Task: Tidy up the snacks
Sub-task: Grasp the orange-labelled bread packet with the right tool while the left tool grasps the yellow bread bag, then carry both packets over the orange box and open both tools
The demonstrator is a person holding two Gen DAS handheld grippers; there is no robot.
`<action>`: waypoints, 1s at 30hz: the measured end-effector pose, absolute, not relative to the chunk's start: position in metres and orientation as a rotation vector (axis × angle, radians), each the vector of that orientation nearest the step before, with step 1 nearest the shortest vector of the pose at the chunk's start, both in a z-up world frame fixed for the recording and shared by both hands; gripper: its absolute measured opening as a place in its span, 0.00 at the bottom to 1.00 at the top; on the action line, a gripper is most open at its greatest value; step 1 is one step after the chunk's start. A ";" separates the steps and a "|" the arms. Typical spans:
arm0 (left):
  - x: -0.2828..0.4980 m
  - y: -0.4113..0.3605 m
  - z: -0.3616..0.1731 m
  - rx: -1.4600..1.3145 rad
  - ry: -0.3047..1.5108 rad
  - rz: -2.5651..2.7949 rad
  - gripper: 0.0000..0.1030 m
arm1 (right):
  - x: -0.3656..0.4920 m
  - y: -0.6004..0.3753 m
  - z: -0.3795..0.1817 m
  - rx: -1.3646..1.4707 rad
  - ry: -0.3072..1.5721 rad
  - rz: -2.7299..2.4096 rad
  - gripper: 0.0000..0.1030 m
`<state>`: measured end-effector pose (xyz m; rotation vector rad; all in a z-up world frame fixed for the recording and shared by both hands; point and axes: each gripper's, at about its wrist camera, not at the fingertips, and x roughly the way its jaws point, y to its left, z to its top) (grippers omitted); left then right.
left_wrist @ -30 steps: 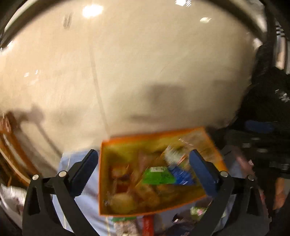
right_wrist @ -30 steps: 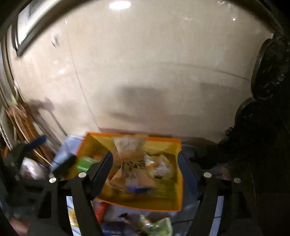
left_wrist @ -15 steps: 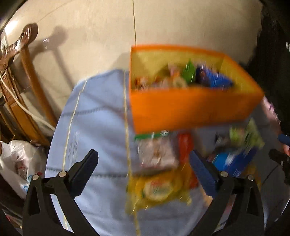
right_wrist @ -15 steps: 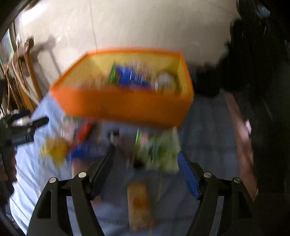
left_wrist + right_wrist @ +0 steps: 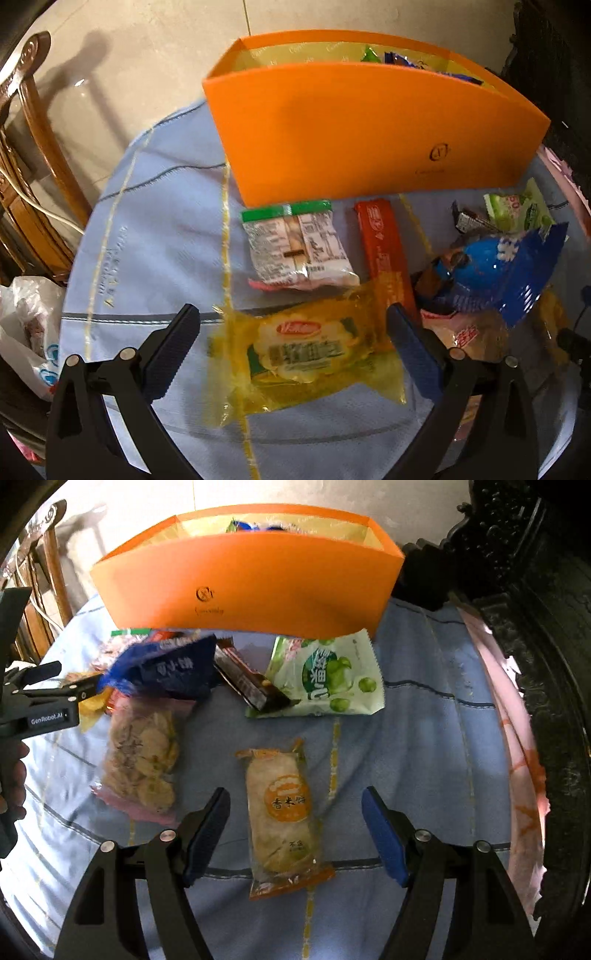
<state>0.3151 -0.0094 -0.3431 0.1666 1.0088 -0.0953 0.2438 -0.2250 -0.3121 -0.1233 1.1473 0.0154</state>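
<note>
Both tongs hang over the blue cloth (image 5: 424, 672) with their jaws spread wide and nothing clamped. The left gripper (image 5: 293, 349) hovers above a yellow packet (image 5: 306, 350) with a red oval logo I can't quite read; the packet lies between its blue pads, though neither pad seems to press it. The right gripper (image 5: 295, 832) frames an orange-trimmed rice-cracker pack (image 5: 282, 812) printed with Chinese characters, again without touching it. Behind everything stands the orange box (image 5: 251, 590), a small round emblem and faint lettering on its front wall (too faint to make out), with a few wrappers poking above its rim. Loose snacks lie in front of it: a green-topped white packet (image 5: 299, 245) with its label side up, a red bar (image 5: 384, 251), a blue bag (image 5: 173, 668) with white characters, a dark chocolate bar (image 5: 247, 679), a green-apple candy bag (image 5: 328, 675), and a clear bag of crackers (image 5: 142, 753). The other tool's side reads "GenRobot.AI".
</note>
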 end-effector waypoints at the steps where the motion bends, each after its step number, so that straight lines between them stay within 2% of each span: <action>1: 0.315 -0.010 -0.347 0.174 1.017 -0.094 0.96 | 0.247 -0.223 -0.319 -0.133 1.163 0.018 0.72; 6: 0.312 -0.004 -0.356 0.149 1.025 -0.090 0.96 | 0.252 -0.230 -0.345 -0.045 1.217 0.033 0.73; 7: 0.311 -0.005 -0.355 0.165 1.021 -0.088 0.95 | 0.252 -0.231 -0.344 -0.044 1.216 0.032 0.63; 8: 0.308 -0.006 -0.354 0.189 1.011 -0.090 0.91 | 0.252 -0.229 -0.342 -0.053 1.206 0.047 0.38; 9: 0.306 -0.009 -0.353 0.222 1.000 -0.087 0.75 | 0.252 -0.227 -0.341 -0.063 1.206 0.055 0.34; 12: 0.298 -0.014 -0.354 0.276 1.002 -0.095 0.64 | 0.251 -0.228 -0.342 -0.035 1.216 0.055 0.34; 15: 0.294 -0.012 -0.352 0.262 1.015 -0.093 0.61 | 0.247 -0.232 -0.341 -0.012 1.215 0.055 0.34; 30: 0.273 -0.009 -0.312 0.216 0.942 -0.107 0.59 | 0.237 -0.235 -0.298 0.011 1.121 0.066 0.34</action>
